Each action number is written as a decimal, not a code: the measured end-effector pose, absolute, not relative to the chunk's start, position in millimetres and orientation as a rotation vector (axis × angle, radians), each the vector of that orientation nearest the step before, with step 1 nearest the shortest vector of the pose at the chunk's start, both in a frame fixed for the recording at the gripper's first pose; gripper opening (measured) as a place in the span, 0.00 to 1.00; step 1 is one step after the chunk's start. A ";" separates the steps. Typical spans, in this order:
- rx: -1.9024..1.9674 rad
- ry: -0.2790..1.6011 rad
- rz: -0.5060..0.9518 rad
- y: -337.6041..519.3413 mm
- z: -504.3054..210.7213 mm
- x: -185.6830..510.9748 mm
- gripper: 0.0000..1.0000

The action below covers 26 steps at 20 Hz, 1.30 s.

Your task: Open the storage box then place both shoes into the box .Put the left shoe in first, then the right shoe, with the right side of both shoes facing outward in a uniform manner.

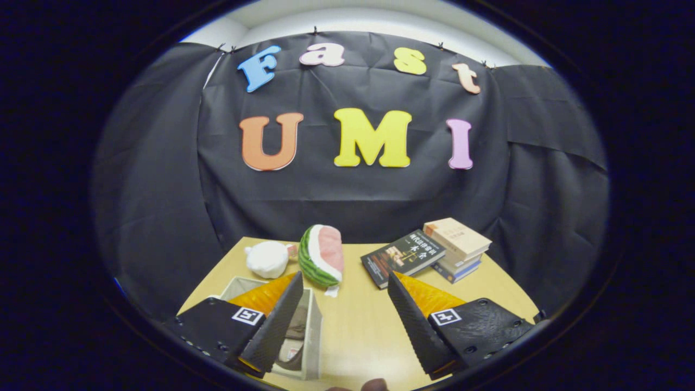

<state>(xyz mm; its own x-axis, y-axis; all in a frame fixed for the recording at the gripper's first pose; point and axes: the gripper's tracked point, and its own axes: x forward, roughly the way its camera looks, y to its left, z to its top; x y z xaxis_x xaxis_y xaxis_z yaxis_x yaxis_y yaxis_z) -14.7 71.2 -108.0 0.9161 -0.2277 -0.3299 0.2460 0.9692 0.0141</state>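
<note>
My gripper (pixel 345 304) fingers spread wide, nothing between them, bare table (pixel 355 326) ahead: free lane there. Box (pixel 307 331) sits under left finger, open top; I think something lies inside, finger blocks view. Beyond fingers: watermelon plush (pixel 322 255) and white plush (pixel 267 259) left, books (pixel 429 252) right, clear strip between plush and books.

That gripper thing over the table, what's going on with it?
A person is holding a two-finger gripper above a wooden table, its fingers spread wide with nothing between them. Under the left finger sits an open storage box with what looks like a shoe already inside. Beyond the fingers lie a watermelon-slice plush, a white plush, and a stack of books with a dark book leaning against it.
</note>
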 end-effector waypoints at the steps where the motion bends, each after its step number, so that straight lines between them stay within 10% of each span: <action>1: 0.059 0.316 -0.259 60.0 -101.5 -19.5 0.96; 26: 0.120 0.210 -0.365 -2.3 -66.8 -69.7 0.94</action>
<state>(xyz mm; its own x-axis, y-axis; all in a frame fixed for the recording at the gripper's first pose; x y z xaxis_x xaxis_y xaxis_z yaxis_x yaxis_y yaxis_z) -69.7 -2.3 -66.8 0.9129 -0.3409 -0.2248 0.3657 0.9274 0.0789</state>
